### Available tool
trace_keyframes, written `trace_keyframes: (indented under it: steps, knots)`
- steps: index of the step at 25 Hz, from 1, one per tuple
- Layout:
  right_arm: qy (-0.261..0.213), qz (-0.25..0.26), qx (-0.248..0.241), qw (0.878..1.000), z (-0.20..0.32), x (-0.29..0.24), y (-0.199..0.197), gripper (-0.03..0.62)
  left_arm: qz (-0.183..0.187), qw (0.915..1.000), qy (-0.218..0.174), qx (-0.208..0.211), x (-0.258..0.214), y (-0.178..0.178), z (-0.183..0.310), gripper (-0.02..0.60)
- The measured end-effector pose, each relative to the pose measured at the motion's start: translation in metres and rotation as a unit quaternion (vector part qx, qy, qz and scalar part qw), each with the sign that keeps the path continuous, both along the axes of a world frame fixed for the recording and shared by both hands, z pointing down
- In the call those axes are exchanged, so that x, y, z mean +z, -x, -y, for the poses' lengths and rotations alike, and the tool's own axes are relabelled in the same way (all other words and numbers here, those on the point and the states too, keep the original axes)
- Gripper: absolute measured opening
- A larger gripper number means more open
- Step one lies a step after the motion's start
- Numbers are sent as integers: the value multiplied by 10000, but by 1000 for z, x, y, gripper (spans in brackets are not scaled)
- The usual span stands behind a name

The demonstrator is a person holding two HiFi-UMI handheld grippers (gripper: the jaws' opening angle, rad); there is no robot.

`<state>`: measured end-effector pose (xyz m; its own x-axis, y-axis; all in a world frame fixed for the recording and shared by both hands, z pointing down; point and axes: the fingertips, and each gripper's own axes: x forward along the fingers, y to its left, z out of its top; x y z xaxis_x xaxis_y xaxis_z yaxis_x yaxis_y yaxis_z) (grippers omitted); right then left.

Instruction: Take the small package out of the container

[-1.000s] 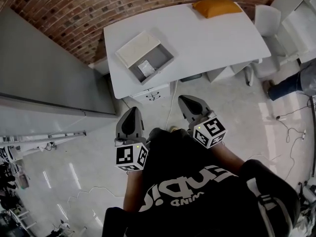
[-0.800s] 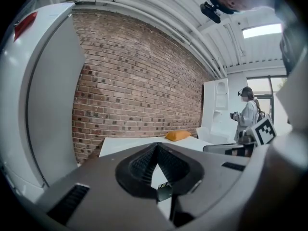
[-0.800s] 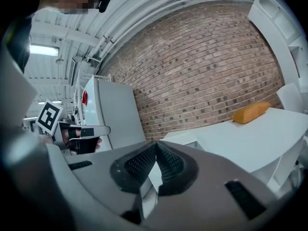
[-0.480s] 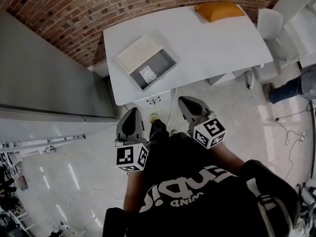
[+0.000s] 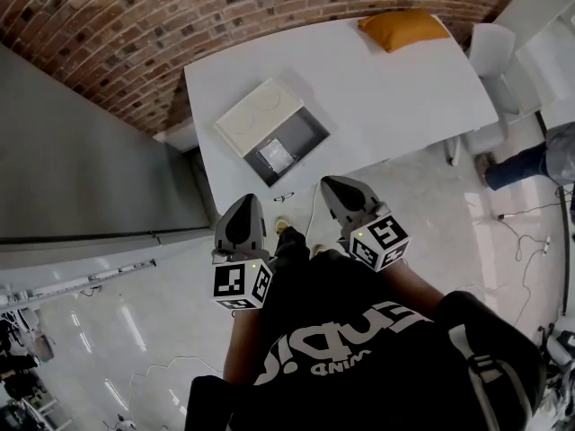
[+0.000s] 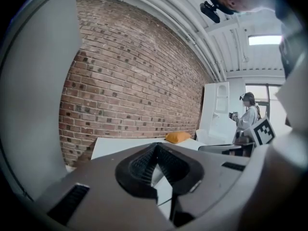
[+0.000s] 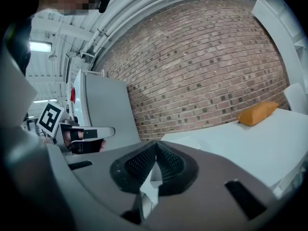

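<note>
**Both grippers before the table.** We are holding the left gripper (image 5: 245, 203) and the right gripper (image 5: 331, 185) side by side in front of our body. Each one is clenched, with its pads meeting at the tips and gripping nothing.

Both are pointing toward a white table (image 5: 386, 88), whose near edge is lying just ahead of the tips. A glossy pale floor (image 5: 431, 214) is spreading beneath and to either side of them.

The grey container (image 5: 310, 131) is sitting on the table ahead of the left gripper, close to that near edge. The small package (image 5: 277, 157) is lying inside it at the end nearer the grippers, well apart from both.

A cream panel (image 5: 260, 115) is lying flat against the container's far side. An orange cushion (image 5: 404, 28) is resting at the table's far corner, ahead and to the right of the right gripper.

A brick wall (image 5: 180, 16) is closing the room beyond the table. A tall grey cabinet (image 5: 81, 169) is standing to the left of the left gripper, and a white chair (image 5: 490, 43) is standing past the table's right end. Another person (image 5: 530, 160) is standing well to the right of the right gripper.
</note>
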<state>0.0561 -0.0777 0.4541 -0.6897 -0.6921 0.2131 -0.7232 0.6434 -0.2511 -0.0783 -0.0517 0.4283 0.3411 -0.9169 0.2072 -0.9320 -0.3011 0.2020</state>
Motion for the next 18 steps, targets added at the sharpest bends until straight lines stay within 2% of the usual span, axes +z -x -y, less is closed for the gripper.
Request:
trace_keyframes:
  steps: [12, 18]
  knots:
    - [88, 97, 437, 9990, 78, 2, 33, -2, -48, 9988, -61, 479, 0, 34, 86, 6]
    - [65, -20, 700, 9975, 95, -1, 34, -2, -61, 9969, -68, 785, -1, 32, 115, 6]
